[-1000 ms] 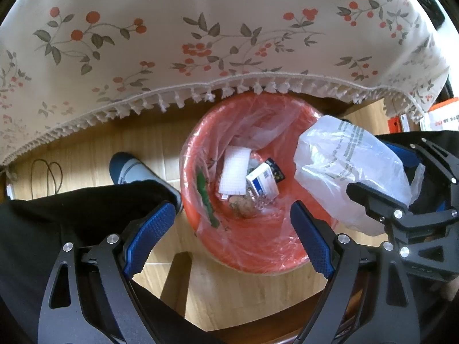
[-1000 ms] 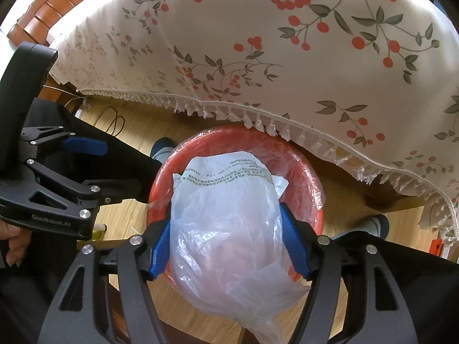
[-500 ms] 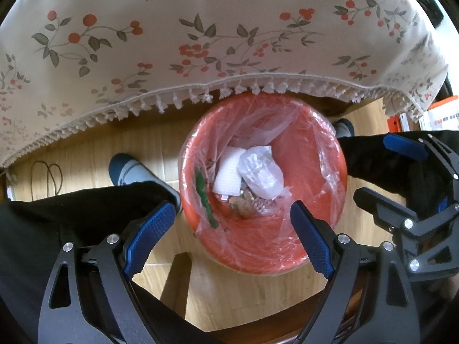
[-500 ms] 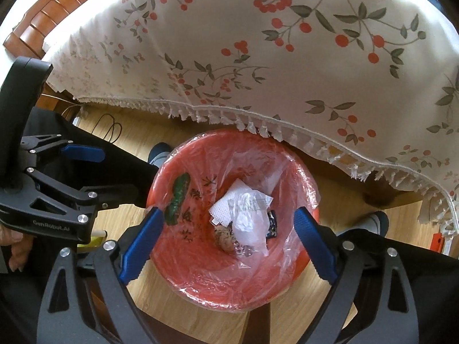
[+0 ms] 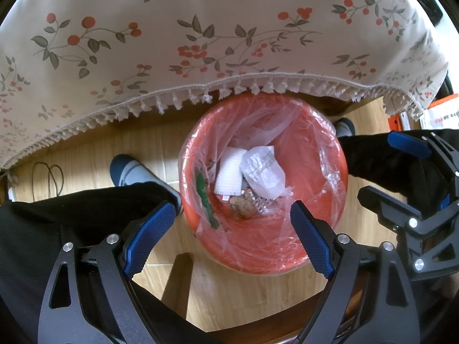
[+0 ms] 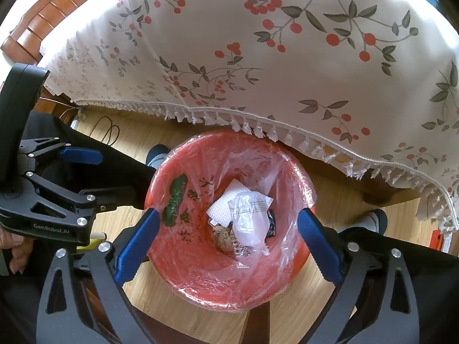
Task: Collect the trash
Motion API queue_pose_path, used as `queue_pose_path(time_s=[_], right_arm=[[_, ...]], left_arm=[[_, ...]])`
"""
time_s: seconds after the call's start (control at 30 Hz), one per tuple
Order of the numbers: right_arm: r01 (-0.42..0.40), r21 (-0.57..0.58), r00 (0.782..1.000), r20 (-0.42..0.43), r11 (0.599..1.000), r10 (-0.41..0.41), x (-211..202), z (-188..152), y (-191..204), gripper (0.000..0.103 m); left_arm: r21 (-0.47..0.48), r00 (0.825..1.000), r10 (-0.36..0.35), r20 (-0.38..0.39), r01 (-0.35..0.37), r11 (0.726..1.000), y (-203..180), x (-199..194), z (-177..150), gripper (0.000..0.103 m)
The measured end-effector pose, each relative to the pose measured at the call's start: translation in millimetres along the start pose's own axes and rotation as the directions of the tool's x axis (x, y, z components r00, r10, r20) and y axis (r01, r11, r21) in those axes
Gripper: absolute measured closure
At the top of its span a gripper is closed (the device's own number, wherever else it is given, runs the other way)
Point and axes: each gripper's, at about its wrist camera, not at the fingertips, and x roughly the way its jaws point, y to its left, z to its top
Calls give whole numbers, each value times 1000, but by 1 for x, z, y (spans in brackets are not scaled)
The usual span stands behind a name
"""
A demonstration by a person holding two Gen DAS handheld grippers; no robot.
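Both tongs [image 5: 232, 238] [image 6: 226, 243] gaping wide, gripping nothing; risking missing leftover litter, crumpled bag [image 6: 249, 220] already lying in lined bin [image 6: 298, 263].

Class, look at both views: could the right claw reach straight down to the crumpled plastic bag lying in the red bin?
Probably yes. The right claw hangs open above the red bin, and the plastic bag lies uncovered on top of the rubbish.

Daylight is bright and even for me, glinting off the plastic liner [image 5: 321, 154] in the bin, washing out the tablecloth [image 6: 287, 57], while fisheye bending and dark vignetting curl every edge, centre staying sharp.
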Motion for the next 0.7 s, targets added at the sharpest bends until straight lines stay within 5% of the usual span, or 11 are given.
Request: queue_pose_path(time_s=[0.7], right_arm=[[-14,38,999,32,999,13,-18,1,-2,5]], left_arm=[[5,1000,4,11,-4,1000,-2,-5,2,17]])
